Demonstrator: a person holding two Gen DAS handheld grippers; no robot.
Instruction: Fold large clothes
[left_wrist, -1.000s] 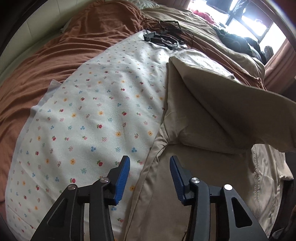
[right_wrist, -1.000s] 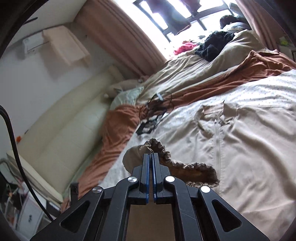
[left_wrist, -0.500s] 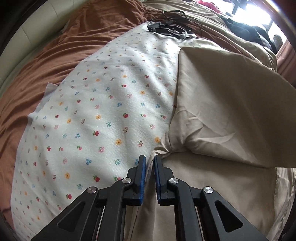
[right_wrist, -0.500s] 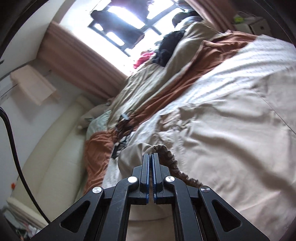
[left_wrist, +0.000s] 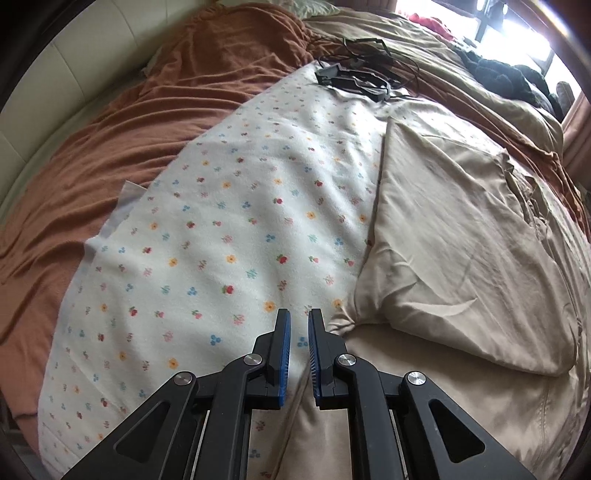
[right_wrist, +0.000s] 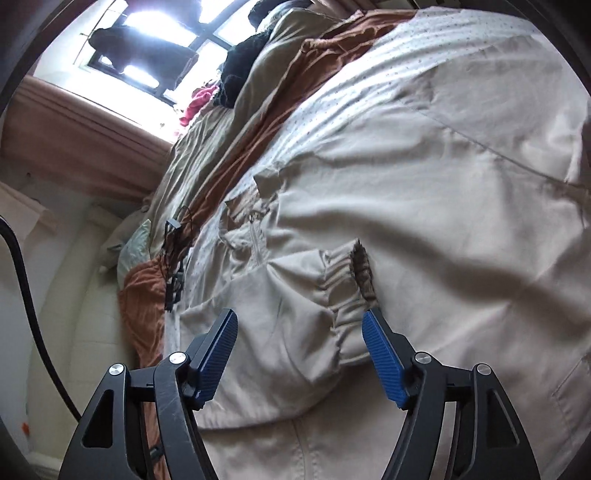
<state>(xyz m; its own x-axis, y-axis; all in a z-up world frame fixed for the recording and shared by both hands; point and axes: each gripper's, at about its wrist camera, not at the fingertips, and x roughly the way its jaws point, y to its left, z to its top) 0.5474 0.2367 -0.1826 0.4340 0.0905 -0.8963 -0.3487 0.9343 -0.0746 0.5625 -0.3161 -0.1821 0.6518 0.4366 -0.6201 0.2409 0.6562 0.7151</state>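
A beige jacket (left_wrist: 461, 258) lies spread on the bed's flowered blanket (left_wrist: 221, 229), one sleeve (right_wrist: 295, 314) folded across its front. The left hand-held gripper (left_wrist: 299, 325) is clenched at the jacket's near edge, though whether it pinches cloth I cannot tell. The right hand-held gripper (right_wrist: 299, 325) is opening, its jaws released either side of the sleeve's cuff (right_wrist: 343, 291).

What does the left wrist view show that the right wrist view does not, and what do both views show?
Only the left wrist view shows the left tool, nearly shut at the jacket's edge; I cannot tell whether it pinches cloth. It also shows the coloured flowers on the white blanket.

Only the right wrist view shows the right tool, its jaws opening with the elastic cuff lying between them, and the window.

Both show the beige jacket, the brown blanket and the black cables.
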